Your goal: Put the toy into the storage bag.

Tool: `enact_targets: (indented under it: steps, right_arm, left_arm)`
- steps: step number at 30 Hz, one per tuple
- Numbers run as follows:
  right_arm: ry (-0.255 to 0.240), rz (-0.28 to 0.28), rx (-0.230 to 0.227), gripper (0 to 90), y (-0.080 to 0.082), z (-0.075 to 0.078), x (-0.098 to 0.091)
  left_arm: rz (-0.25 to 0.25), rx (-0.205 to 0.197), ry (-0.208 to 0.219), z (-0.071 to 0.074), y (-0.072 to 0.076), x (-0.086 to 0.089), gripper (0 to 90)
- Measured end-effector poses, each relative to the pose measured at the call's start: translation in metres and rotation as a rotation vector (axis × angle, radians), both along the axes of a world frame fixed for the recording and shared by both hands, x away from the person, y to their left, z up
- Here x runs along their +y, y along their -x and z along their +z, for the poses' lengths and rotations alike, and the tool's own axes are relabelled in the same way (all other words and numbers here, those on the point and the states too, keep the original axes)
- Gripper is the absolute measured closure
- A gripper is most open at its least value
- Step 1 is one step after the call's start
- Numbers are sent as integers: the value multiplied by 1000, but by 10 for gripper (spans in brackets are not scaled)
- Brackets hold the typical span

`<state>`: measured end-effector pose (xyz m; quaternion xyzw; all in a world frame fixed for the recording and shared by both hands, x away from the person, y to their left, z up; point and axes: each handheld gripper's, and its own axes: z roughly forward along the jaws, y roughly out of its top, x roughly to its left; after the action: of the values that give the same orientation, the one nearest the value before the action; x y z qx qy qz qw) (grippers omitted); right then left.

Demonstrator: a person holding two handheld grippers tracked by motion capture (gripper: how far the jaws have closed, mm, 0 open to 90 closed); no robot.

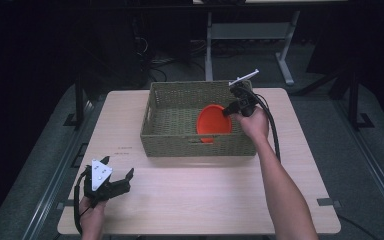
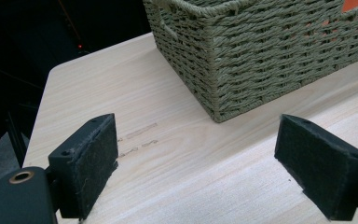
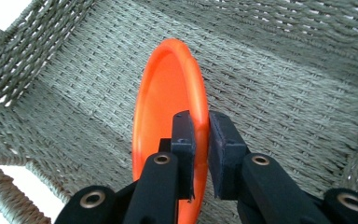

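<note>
Over the basket (image 1: 180,145), at its right end, the right gripper (image 1: 228,111) is held with its jaws pointing down into the hollow. An orange plate (image 1: 213,123) is pinched at its rim between the two pads (image 3: 182,140), which are closed on it. The plate is seen standing on edge, tilted, inside the right half of the basket, its lower rim close to the near wall and its face turned toward the left end. In the right gripper view the woven floor is seen on both sides of the plate, with more bare weave left of it than right, where the wall rises close by. The left half of the basket floor is left free.

Well apart from the basket, off its near left corner, the left gripper (image 1: 114,172) is held low over the table (image 1: 200,195) with its jaws wide apart and nothing between them. A broad strip of bare tabletop is left between this gripper and the near wall of the basket, and the near corner of the basket is seen just ahead of the pads (image 2: 91,163) in the left gripper view
</note>
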<state>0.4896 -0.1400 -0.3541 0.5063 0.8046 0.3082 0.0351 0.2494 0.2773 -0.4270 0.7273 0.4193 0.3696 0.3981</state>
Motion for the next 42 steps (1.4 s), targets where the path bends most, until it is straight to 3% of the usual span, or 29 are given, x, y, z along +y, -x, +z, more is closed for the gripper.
enact_targets:
  steps: [17,29,37,42]
  right_arm:
    - [-12,-13,45,713,-1,-7,-9]
    - [39,1,75,620,-4,-11,-8]
    - [28,-9,87,552,-4,-15,-9]
    - [52,-9,102,533,-3,-18,-10]
  left_arm:
    - [9,-2,-3,1,0,1,128]
    - [7,-3,-3,0,-1,1,128]
    - [16,9,3,0,-2,1,128]
    - [5,5,1,0,-2,0,128]
